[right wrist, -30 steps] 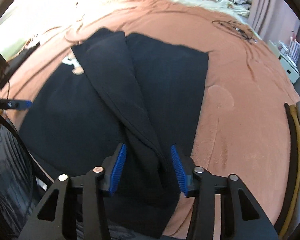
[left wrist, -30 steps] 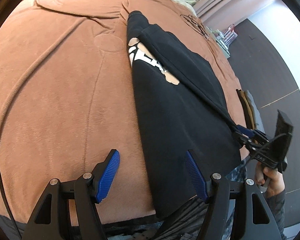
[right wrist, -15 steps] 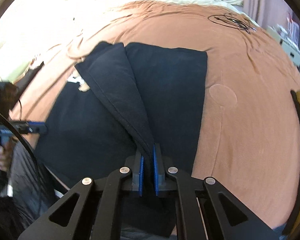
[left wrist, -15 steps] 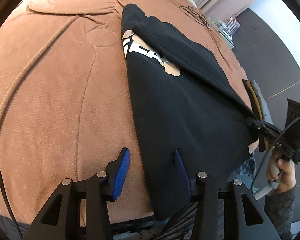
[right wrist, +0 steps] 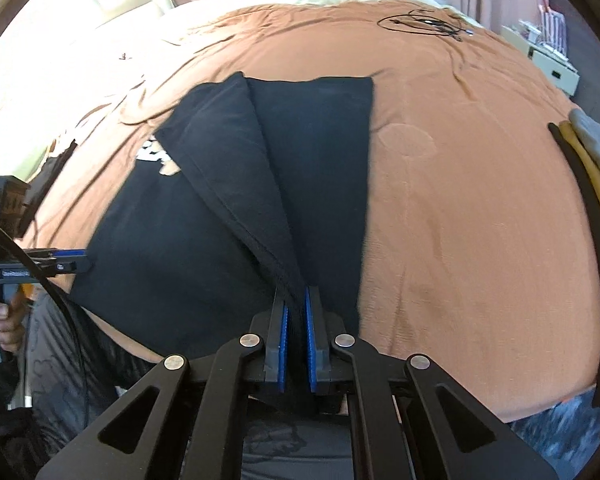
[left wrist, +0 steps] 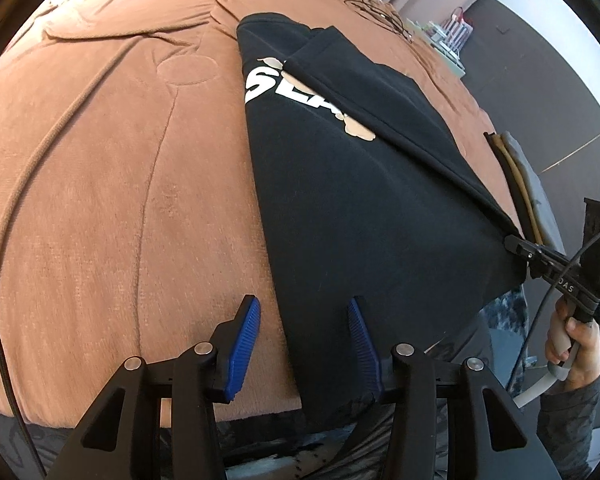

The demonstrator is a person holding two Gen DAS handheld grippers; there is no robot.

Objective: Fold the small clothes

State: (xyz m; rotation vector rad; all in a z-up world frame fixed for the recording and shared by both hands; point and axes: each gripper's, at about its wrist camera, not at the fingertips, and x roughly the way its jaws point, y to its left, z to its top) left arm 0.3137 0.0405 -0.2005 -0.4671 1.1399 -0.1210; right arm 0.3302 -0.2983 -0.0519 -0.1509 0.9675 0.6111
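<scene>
A black T-shirt (left wrist: 360, 200) with a white and tan print lies on a brown blanket (left wrist: 100, 160), one side folded over the middle. My left gripper (left wrist: 304, 320) is open, its fingers on either side of the shirt's near left hem edge. My right gripper (right wrist: 296, 308) is shut on the shirt's (right wrist: 220, 208) folded hem corner and holds it taut, raised a little off the blanket (right wrist: 480, 220). The right gripper also shows in the left wrist view (left wrist: 516, 242), at the shirt's right corner. The left gripper shows in the right wrist view (right wrist: 72, 260), at the left.
A stack of folded clothes (right wrist: 588, 168) lies at the bed's right edge. A coiled black cable (right wrist: 424, 24) lies far back on the blanket. A white shelf unit (right wrist: 548, 60) stands beyond the bed. The bed's near edge is just below both grippers.
My right gripper closed on the folded hem and lifted it taut. My left gripper moved in over the shirt's left hem edge, and its jaws narrowed but stayed open.
</scene>
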